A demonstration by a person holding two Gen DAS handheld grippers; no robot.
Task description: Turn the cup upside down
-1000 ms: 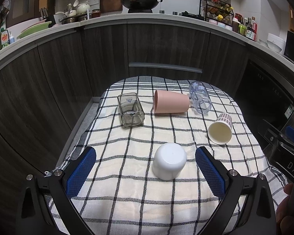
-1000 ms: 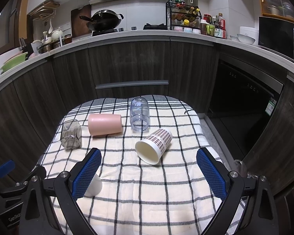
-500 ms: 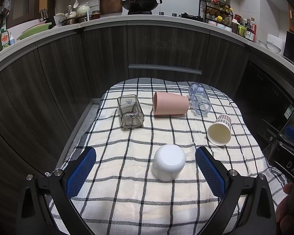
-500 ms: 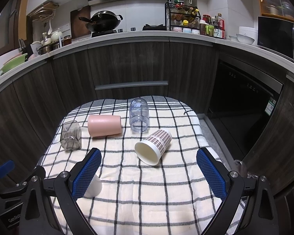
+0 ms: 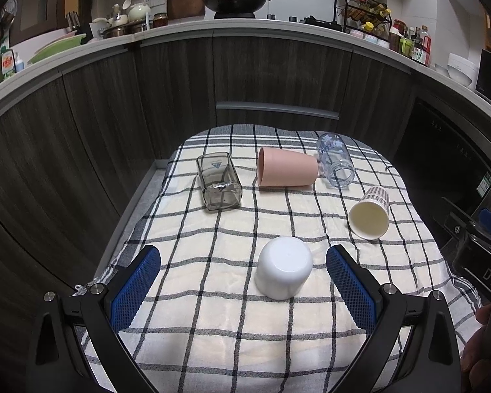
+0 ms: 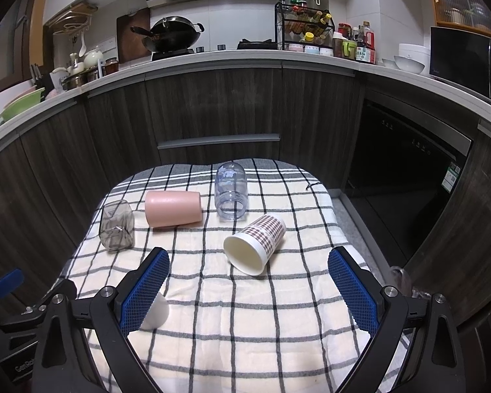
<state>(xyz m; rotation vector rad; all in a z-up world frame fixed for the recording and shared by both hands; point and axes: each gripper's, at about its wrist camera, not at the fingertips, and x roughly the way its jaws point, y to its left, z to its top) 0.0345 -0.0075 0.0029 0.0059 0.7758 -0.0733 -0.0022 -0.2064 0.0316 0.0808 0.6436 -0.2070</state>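
A white cup (image 5: 284,271) stands upside down on the checked cloth (image 5: 212,324), between the tips of my open, empty left gripper (image 5: 244,262); it shows partly behind a finger in the right wrist view (image 6: 155,311). Four cups lie on their sides: a smoky square glass (image 5: 219,180) (image 6: 116,226), a pink cup (image 5: 286,167) (image 6: 173,208), a clear plastic cup (image 5: 335,163) (image 6: 230,191) and a plaid paper cup (image 5: 370,213) (image 6: 255,245). My right gripper (image 6: 248,263) is open and empty, just short of the paper cup's mouth.
Dark wood cabinets (image 6: 212,108) curve round behind the small cloth-covered table. A dark oven front (image 6: 402,177) stands to the right. The cloth's edges drop off on the left and right. The right gripper's body shows at the right edge of the left wrist view (image 5: 484,249).
Both views have drawn back slightly from the cups; the white cup stays upside down between the left fingers. No cup has moved.
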